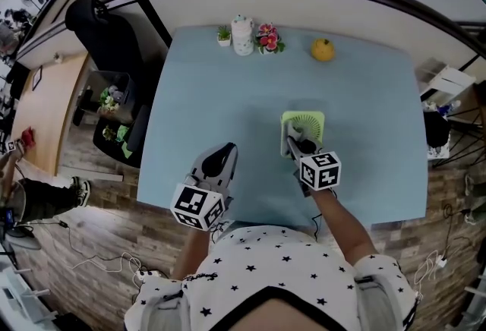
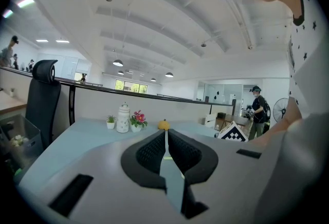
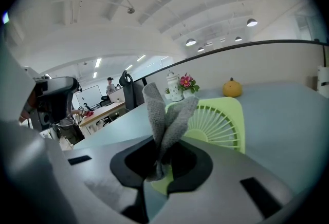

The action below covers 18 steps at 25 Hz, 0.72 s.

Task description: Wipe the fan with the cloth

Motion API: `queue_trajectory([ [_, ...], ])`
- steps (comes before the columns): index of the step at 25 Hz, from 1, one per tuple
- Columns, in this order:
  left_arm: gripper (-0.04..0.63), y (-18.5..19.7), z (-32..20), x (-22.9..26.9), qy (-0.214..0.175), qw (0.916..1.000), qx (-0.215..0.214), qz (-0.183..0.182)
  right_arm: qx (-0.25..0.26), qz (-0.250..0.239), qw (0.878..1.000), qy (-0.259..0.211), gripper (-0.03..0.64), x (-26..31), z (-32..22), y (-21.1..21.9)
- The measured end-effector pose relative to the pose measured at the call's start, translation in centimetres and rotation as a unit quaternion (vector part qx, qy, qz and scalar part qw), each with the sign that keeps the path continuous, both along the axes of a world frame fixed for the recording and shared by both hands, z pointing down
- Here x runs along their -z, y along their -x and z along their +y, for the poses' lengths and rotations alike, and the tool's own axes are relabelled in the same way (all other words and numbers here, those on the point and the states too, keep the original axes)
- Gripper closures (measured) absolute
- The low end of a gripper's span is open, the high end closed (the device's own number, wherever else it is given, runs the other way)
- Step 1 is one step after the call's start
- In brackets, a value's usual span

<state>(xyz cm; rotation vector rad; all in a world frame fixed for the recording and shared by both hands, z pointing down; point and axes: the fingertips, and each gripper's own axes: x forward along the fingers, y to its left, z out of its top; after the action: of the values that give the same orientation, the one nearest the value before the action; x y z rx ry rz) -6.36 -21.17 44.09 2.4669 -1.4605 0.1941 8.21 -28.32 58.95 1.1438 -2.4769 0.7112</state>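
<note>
right tongs (image 3: 160, 159) clamped on grey knitted cloth (image 3: 164, 115) | beside lime-green plastic fan (image 3: 218, 123) | left tongs (image 2: 165, 153) together, empty | wiping likely just starting

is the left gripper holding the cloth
No, the left gripper has its jaws together on nothing, while the grey cloth is pinched in the right gripper.

The head view looks steeply down from above the near edge of the pale blue rectangular table (image 1: 228, 86) and takes in its whole top. The left gripper view sits low by that near edge, facing the far edge. The right gripper view faces likewise, close behind the light green square plastic fan (image 3: 221, 120). All three share the white ceramic jar (image 1: 242, 36) and round orange fruit (image 1: 322, 49) at the far edge.
</note>
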Motion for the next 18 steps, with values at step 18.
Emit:
queue_trajectory([
  [18, 0.555, -3.9, -1.1, 0.0, 0.003, 0.9986, -0.053, -0.006, -0.13, -0.002, 0.991, 0.008, 0.565, -0.5, -0.9, -10.1],
])
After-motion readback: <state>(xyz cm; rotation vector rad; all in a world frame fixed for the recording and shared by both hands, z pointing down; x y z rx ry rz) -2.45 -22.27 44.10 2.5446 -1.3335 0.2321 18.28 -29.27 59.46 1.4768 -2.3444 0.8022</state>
